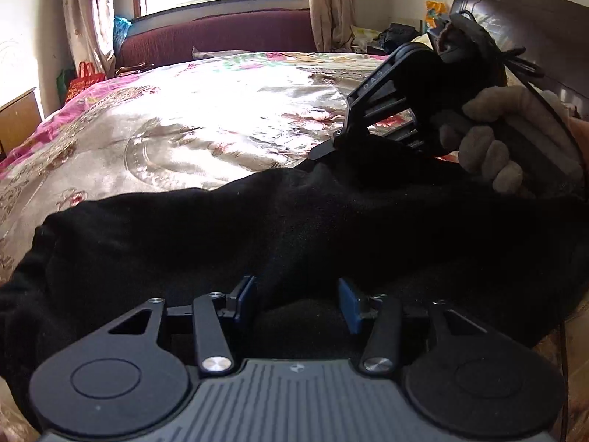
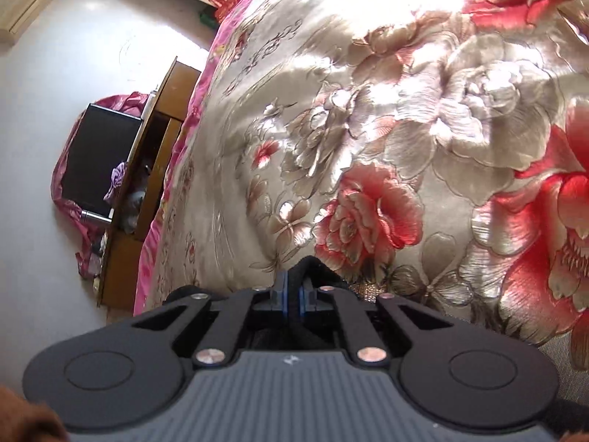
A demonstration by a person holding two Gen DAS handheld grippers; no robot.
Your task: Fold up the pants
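Observation:
Black pants (image 1: 221, 232) lie in a long band across the floral bed cover. In the left wrist view my left gripper (image 1: 296, 300) sits low over their near edge. Its blue pads (image 1: 244, 294) stand apart, with a ridge of dark cloth between them that they do not press. At the upper right, a gloved hand (image 1: 497, 147) holds my right gripper (image 1: 331, 149), whose tip is down on the pants' far edge. In the right wrist view the right gripper (image 2: 292, 294) is shut, with a fold of the black pants (image 2: 305, 269) pinched between its pads.
The satin floral bed cover (image 2: 368, 129) fills the bed beyond the pants. A dark red couch (image 1: 221, 37) stands under the window, and a dark headboard (image 1: 533, 37) at the right. A wooden cabinet (image 2: 158, 165) and a black box (image 2: 99, 154) stand beside the bed's left edge.

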